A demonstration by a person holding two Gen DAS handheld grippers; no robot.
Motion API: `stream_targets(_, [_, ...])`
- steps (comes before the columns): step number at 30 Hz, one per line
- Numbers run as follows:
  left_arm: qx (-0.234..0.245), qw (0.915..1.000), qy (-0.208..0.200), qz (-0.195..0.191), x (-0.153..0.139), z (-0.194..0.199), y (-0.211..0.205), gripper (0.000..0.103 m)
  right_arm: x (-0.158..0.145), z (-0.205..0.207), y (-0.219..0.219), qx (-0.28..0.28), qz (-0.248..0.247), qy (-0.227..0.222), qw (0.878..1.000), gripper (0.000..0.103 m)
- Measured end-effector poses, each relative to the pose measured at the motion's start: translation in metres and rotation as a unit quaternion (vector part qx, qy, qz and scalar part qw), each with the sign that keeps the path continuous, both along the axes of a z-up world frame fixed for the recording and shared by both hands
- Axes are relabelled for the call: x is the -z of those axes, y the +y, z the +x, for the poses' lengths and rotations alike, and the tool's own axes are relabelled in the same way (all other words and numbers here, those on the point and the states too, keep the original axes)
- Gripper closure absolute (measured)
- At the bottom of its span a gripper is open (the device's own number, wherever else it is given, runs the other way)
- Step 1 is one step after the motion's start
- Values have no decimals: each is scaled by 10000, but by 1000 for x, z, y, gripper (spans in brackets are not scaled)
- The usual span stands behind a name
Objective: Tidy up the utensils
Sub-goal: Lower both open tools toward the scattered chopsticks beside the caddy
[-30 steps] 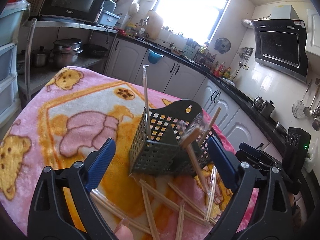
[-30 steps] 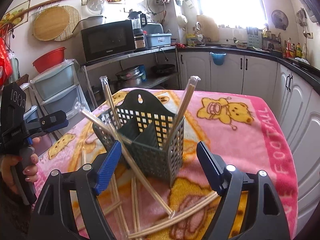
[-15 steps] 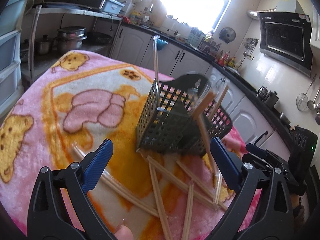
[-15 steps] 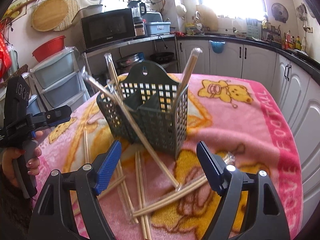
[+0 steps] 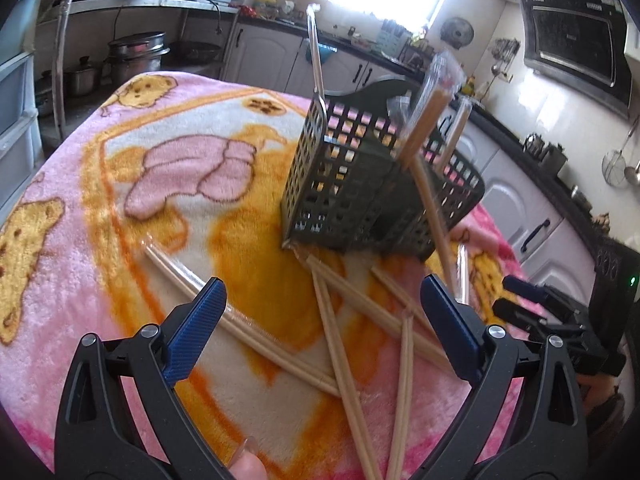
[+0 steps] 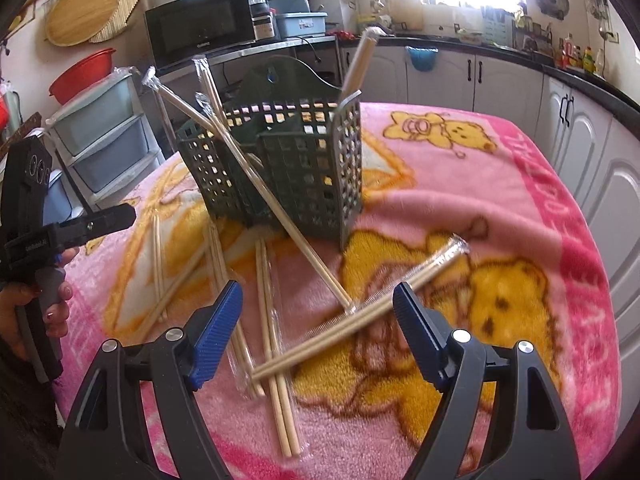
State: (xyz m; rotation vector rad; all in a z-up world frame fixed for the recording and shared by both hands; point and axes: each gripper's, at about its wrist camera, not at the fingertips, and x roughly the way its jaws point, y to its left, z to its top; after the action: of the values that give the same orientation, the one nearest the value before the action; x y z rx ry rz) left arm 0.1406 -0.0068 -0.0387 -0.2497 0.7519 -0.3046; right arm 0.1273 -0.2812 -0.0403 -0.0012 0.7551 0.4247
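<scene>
A dark green slotted utensil basket (image 5: 360, 196) (image 6: 296, 176) stands on the pink blanket with a few wrapped chopstick pairs (image 5: 424, 120) (image 6: 356, 66) standing in it. One pair (image 6: 280, 216) leans out of it down onto the blanket. Several more wrapped pairs lie loose on the blanket (image 5: 344, 344) (image 6: 360, 312) in front of the basket. My left gripper (image 5: 320, 308) is open and empty, low over the loose pairs. My right gripper (image 6: 318, 316) is open and empty above a slanted pair. Each gripper shows in the other's view: the left (image 6: 60, 236), the right (image 5: 552, 316).
The pink cartoon blanket (image 5: 120, 208) (image 6: 500, 184) covers the table. Kitchen counters and white cabinets (image 6: 480, 76) run behind it. A shelf holds a microwave (image 6: 200, 28) and pots (image 5: 136, 52). Plastic drawers (image 6: 104, 136) stand beside the table.
Both grippers have come lower and closer over the loose chopsticks in front of the basket. Both stay open and empty. The basket and chopsticks have not moved.
</scene>
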Motion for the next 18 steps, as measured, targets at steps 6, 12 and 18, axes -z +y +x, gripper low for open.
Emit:
stream_targets(6, [158, 9992, 222, 298, 15, 3, -10, 13, 7, 2, -10, 226, -9, 101, 9997, 28])
stream_targets(12, [393, 9971, 418, 493, 28, 7, -23, 34, 12, 8, -22, 479, -53, 203, 9986, 28])
stream_targets(18, [590, 9946, 715, 474, 41, 19, -32, 50, 15, 23, -36, 764, -58, 382, 9963, 28])
